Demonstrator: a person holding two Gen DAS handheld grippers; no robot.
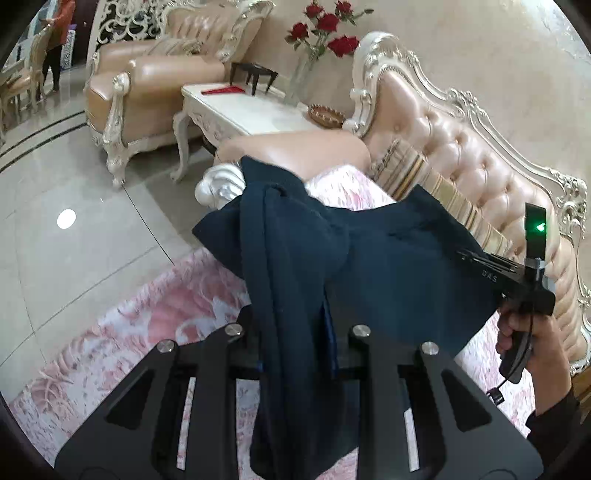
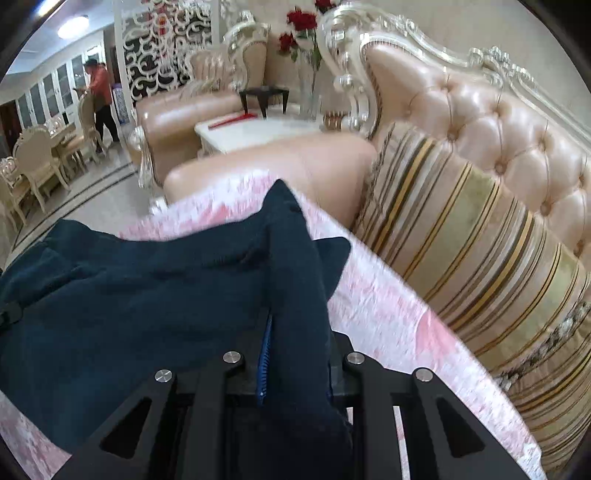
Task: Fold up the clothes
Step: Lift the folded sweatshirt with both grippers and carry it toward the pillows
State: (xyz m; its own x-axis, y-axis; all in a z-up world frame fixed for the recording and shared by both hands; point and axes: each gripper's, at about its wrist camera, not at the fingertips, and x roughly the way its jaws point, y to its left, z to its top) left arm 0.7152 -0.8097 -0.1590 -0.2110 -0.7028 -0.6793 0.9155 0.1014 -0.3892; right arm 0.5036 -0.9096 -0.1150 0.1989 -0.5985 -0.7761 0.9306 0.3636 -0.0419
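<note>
We have the dark navy garment (image 1: pixel 369 258) strung between our two tools above the sofa seat, which is covered by a pink-and-white patterned throw (image 1: pixel 343 188). Our left gripper (image 1: pixel 295 339) has its jaws drawn in on a gathered fold of the cloth — the fabric runs up between the fingers and drapes down over the tool's body, hiding the fingertips themselves. Our right gripper (image 2: pixel 291 354) is likewise pinched onto a bunched edge of the same garment, with a strip of blue ribbed padding showing in the narrow gap beside the cloth. In the left wrist view the right tool appears at the far side, a green light glowing on top, held in our right hand (image 1: pixel 532 339). From the right grip the cloth spreads leftward in a broad, loosely creased sheet, sagging towards the throw (whether it touches we cannot tell). A striped cushion (image 2: pixel 480 236) leans against the tufted sofa back (image 2: pixel 498 122) just beside the garment. Beyond the sofa arm stands a white side table (image 1: pixel 236 107) with a vase of red roses (image 1: pixel 325 26).
</note>
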